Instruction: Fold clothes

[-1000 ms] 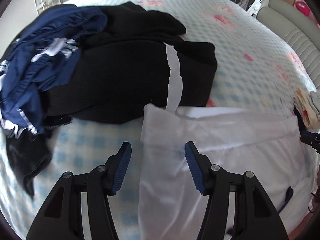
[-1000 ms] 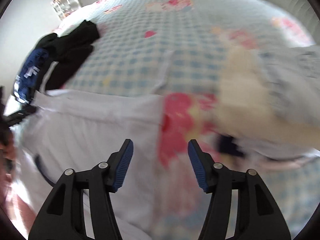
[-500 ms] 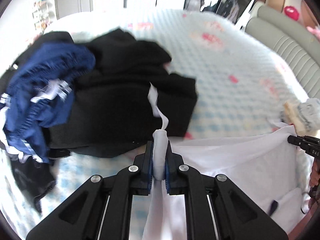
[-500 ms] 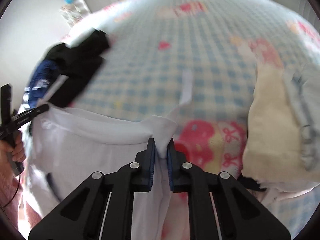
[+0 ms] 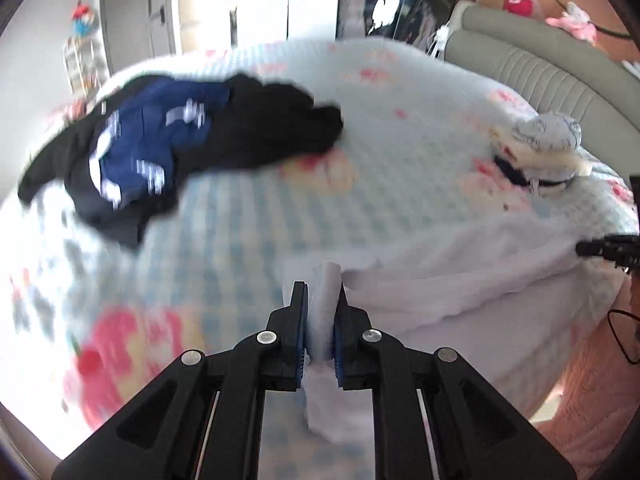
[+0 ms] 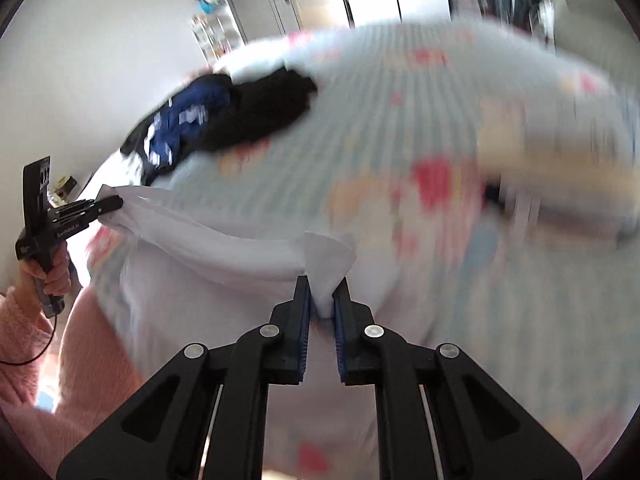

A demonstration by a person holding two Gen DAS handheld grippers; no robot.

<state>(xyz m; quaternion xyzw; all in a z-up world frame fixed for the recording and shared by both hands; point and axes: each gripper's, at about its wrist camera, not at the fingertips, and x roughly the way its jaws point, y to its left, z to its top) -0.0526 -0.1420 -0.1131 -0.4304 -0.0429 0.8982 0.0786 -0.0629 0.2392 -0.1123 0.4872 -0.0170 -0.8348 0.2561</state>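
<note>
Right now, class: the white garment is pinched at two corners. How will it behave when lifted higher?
Probably floppy: the white garment sags between the left gripper and right gripper. Likely light, since small pinches carry it. It may slip, because only thin bunched corners sit in the jaws.

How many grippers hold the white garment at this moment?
2. The left gripper pinches one corner of the white garment; the right gripper pinches the opposite corner.
</note>
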